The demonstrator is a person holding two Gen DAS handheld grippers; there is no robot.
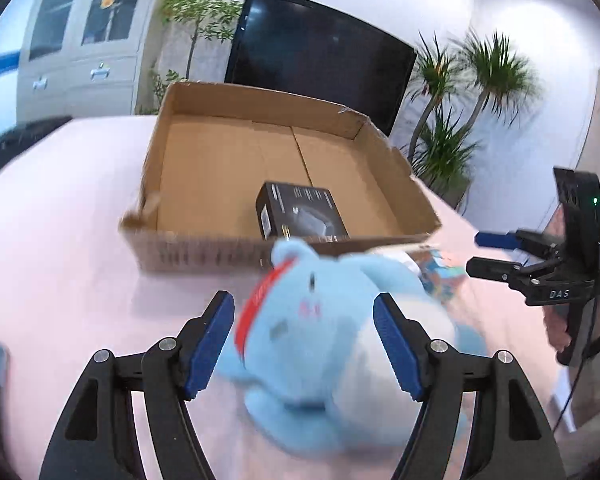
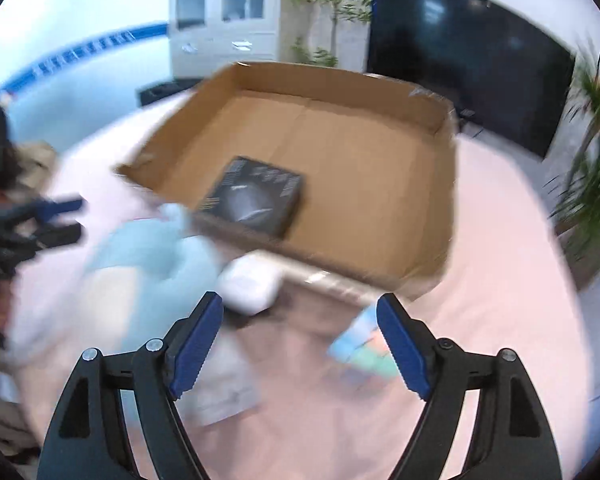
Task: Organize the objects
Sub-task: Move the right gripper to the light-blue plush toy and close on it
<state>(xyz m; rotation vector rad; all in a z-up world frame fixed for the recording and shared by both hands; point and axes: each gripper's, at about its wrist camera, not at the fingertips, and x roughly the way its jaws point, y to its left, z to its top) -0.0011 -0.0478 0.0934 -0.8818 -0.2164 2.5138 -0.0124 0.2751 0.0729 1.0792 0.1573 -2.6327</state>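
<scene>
A light blue plush toy (image 1: 320, 340) with a red band lies on the pink table between the jaws of my left gripper (image 1: 303, 306). The blue pads stand wide beside it and do not visibly press it. Beyond it stands a shallow cardboard box (image 1: 204, 248) with a black carton (image 1: 300, 212) inside. My right gripper (image 2: 299, 303) is open over the table with nothing between its fingers. It also shows at the right edge of the left wrist view, as the right gripper (image 1: 482, 254). The right wrist view is blurred and shows the plush (image 2: 152, 248), the cardboard box (image 2: 444, 200) and the black carton (image 2: 256, 196).
A small white object (image 2: 250, 284), a colourful packet (image 2: 364, 344) and a flat pale item (image 2: 224, 392) lie in front of the box. A dark screen (image 1: 320, 56), potted plants (image 1: 452, 152) and a cabinet (image 1: 80, 40) stand behind the table.
</scene>
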